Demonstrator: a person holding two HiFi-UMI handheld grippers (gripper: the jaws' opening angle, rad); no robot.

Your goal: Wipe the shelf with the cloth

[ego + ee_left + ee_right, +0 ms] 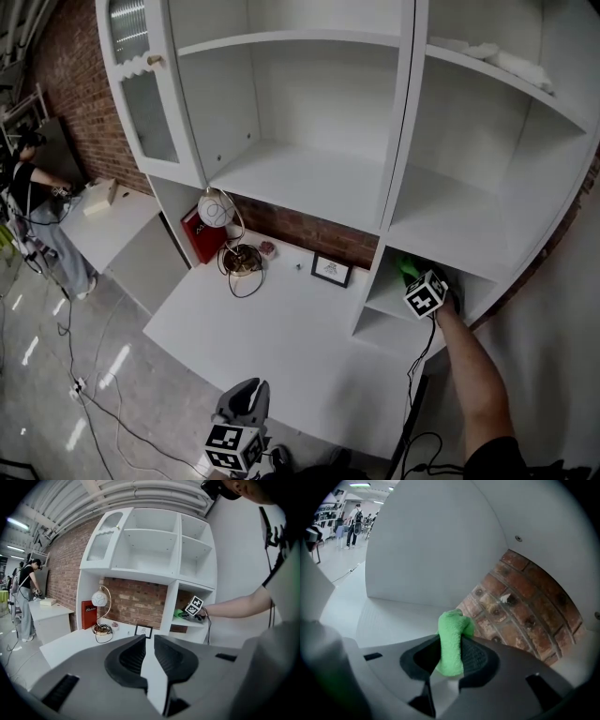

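Fingers (477, 659) of your right gripper (451, 645) clamp the bunched green cloth (453, 624) over the low shelf (389, 620) for wiping; left gripper (150, 643) idles, jaws slightly apart, empty.

No lettering can be read anywhere: the red book (88, 615), standing at the far left of the desk (281, 328), carries white print too small to make out.

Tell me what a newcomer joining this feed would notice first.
The bright green cloth, pinched in the right gripper, stands out against the white floor of the low right compartment, which has a brick wall at its back. Next comes the big, mostly bare white shelf unit. The left gripper hangs over the table, holding nothing.
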